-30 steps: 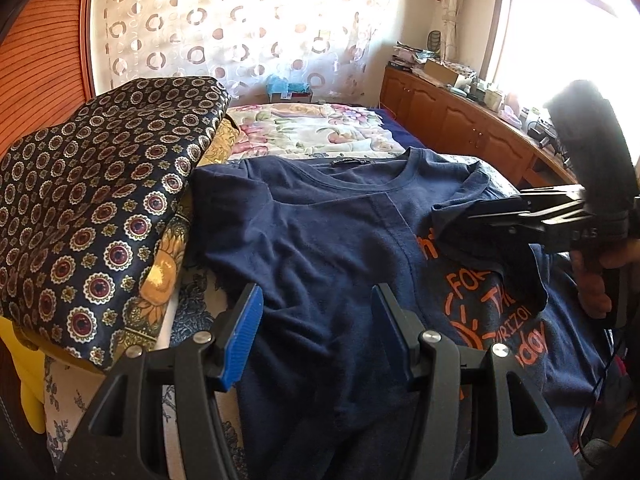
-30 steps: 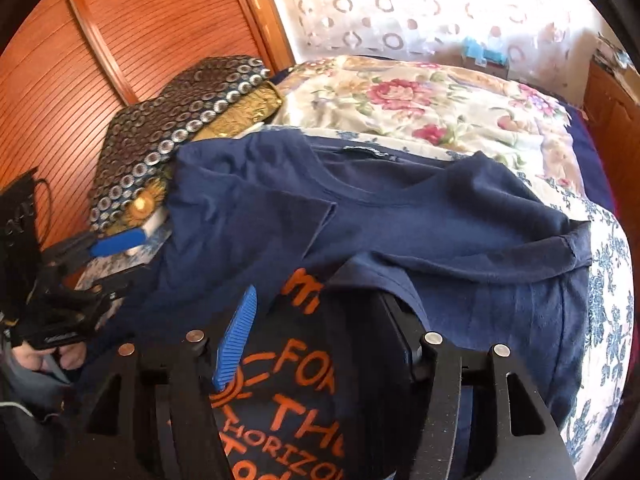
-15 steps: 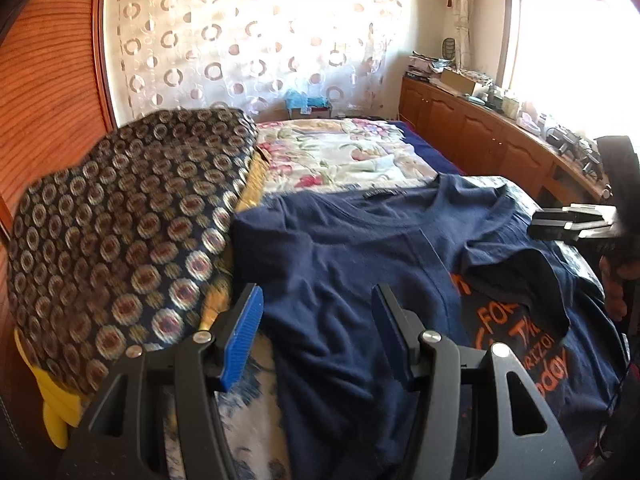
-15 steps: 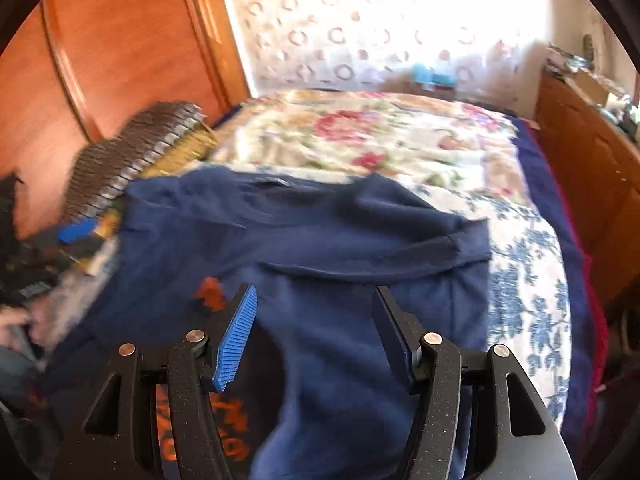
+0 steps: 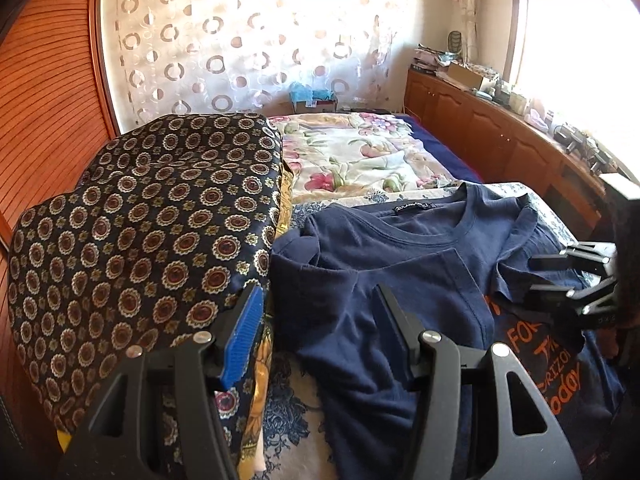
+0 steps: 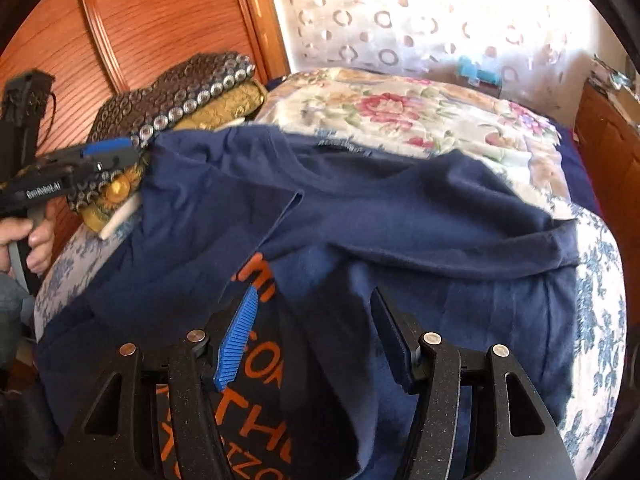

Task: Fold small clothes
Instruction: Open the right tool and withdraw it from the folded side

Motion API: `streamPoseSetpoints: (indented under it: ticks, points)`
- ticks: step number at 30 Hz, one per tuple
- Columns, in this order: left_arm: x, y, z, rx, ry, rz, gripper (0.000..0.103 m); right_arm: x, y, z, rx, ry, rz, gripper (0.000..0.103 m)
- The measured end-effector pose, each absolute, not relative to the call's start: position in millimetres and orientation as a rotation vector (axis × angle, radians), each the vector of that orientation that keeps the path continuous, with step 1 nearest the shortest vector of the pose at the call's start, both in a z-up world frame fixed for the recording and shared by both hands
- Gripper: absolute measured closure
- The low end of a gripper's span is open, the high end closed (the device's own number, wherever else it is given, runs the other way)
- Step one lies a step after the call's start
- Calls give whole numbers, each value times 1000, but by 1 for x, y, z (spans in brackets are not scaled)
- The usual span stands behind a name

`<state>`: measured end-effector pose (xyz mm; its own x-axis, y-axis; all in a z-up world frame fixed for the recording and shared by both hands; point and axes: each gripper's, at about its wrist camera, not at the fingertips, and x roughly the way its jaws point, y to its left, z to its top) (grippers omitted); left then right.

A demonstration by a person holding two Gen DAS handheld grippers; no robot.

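A: From the left wrist camera, where is the navy cotton T-shirt with orange lettering (image 5: 404, 280)?

B: Spread on the blue-flowered bedsheet (image 5: 288, 408), just beside a dark folded cloth patterned with gold medallions (image 5: 152, 240). The left gripper (image 5: 320, 316) hangs above the shirt's edge, jaws parted about halfway, gripping nothing.

A: And the right wrist camera?

B: The right gripper (image 6: 316, 320) is over the shirt's folded-in side, near the orange print. Its jaws stand released, about half open, with cloth beneath them but nothing pinched. A hand (image 6: 32, 236) holds the left gripper at the picture's left edge
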<state>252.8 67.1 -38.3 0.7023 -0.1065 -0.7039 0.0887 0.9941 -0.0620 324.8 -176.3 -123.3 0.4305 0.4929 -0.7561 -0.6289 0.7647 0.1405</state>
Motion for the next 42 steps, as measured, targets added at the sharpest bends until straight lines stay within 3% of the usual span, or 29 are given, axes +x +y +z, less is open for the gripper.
streamPoseSetpoints:
  ticks: [6, 11, 33, 36, 40, 42]
  points:
    - [259, 62, -41, -27, 800, -129, 48, 335, -197, -115, -162, 856, 625, 43]
    - [257, 55, -47, -24, 827, -168, 57, 354, -232, -118, -165, 855, 488, 42]
    - [280, 45, -87, 13, 921, -53, 54, 382, -296, -133, -106, 872, 348, 42]
    - [279, 50, -85, -1, 911, -58, 61, 383, -295, -134, -104, 873, 351, 42]
    - [273, 64, -78, -39, 879, -74, 96, 383, -295, -133, -104, 873, 349, 42]
    - [269, 66, -73, -48, 857, -81, 101, 383, -296, -132, -108, 868, 343, 42]
